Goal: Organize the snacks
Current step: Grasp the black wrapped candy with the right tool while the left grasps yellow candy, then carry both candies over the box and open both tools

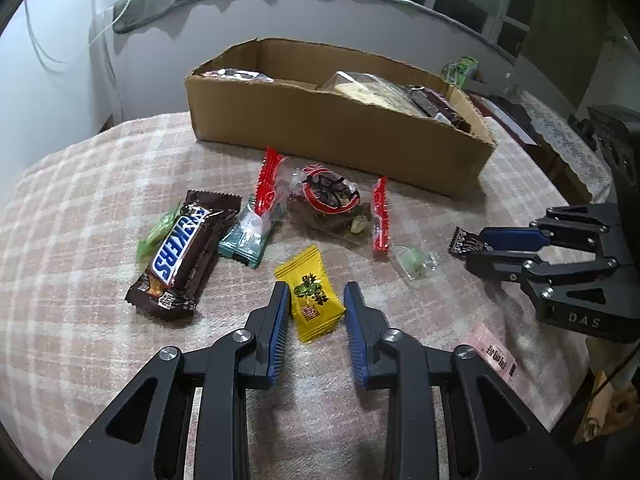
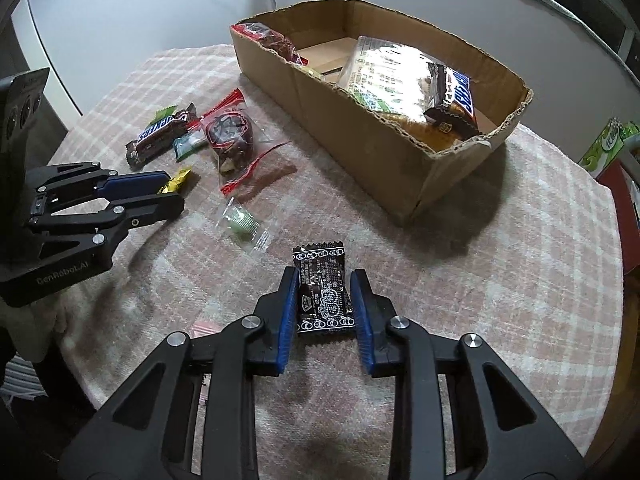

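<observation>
A yellow candy packet [image 1: 310, 300] lies on the plaid cloth with my left gripper [image 1: 316, 288] shut on it, a blue pad against each long edge. My right gripper [image 2: 325, 272] is shut on a black printed packet [image 2: 324, 296] that also rests on the cloth. In the other view the left gripper [image 2: 175, 191] shows the yellow candy packet [image 2: 176, 182] at its tips, and the right gripper [image 1: 476, 249] shows the black printed packet [image 1: 464, 242]. The open cardboard box [image 2: 360, 132] behind holds a Snickers bar [image 2: 456, 100], a large clear bag [image 2: 388, 68] and a red bag [image 2: 272, 40].
Loose on the cloth are a Snickers bar [image 1: 180, 252], a teal packet [image 1: 248, 238], a clear red-sealed bag of dark snacks [image 1: 324, 200], a green candy in clear wrap [image 1: 414, 260], a green wrapper [image 1: 154, 232] and a pink packet [image 1: 494, 354]. The table drops off at the right.
</observation>
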Tool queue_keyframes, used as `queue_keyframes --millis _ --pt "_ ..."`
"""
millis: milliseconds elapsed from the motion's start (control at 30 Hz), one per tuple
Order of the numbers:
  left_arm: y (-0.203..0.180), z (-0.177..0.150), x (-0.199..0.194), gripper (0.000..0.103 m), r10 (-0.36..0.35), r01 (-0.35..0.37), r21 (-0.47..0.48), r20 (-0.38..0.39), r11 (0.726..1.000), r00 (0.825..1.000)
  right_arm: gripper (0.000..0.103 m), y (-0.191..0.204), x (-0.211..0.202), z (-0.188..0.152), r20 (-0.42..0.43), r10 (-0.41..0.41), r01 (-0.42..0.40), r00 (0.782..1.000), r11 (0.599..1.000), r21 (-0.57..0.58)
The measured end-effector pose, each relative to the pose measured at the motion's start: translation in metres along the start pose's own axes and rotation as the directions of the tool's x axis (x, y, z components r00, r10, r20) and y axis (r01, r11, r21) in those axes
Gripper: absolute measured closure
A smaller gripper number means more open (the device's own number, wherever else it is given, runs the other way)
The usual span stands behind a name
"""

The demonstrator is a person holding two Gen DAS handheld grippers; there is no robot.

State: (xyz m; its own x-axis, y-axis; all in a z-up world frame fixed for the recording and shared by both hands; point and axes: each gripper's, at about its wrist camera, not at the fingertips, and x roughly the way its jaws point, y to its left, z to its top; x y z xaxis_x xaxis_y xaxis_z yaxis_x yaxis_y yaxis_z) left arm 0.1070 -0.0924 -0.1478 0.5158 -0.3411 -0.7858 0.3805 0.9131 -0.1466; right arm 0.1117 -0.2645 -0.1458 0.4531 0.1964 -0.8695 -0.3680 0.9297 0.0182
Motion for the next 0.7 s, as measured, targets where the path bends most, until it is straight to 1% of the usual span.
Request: queue_keyframes --millis 133,200,333,533,700 --pt "-0.003 -0.001 0.001 0.075 0.009 -0.010 0.018 0.011 1.000 1.000 0.075 0.001 0.000 0.001 0.003 0.005 -0.005 1.000 1.000 0.004" --pt "-0.004 -0.001 0.001 0.078 0.010 -0.010 0.019 0.017 1.000 1.000 0.075 0.001 0.000 0.000 0.003 0.004 -0.004 1.000 1.000 0.001" --pt "0.003 -0.004 -0.004 0.080 -0.026 0.026 -0.034 0.026 0.999 0.999 0.075 0.000 -0.002 -0.001 0.011 0.006 -0.006 1.000 1.000 0.007" --pt "0.008 -0.004 -0.018 0.080 -0.050 0.053 -0.057 0.052 0.997 0.997 0.075 -0.001 -0.012 0.000 0.029 0.013 -0.014 0.999 1.000 0.016" --pt "0.010 0.004 -0.031 0.080 -0.057 0.062 -0.057 0.087 0.996 0.995 0.075 -0.001 -0.023 0.002 0.050 0.024 -0.025 0.998 0.999 0.024"
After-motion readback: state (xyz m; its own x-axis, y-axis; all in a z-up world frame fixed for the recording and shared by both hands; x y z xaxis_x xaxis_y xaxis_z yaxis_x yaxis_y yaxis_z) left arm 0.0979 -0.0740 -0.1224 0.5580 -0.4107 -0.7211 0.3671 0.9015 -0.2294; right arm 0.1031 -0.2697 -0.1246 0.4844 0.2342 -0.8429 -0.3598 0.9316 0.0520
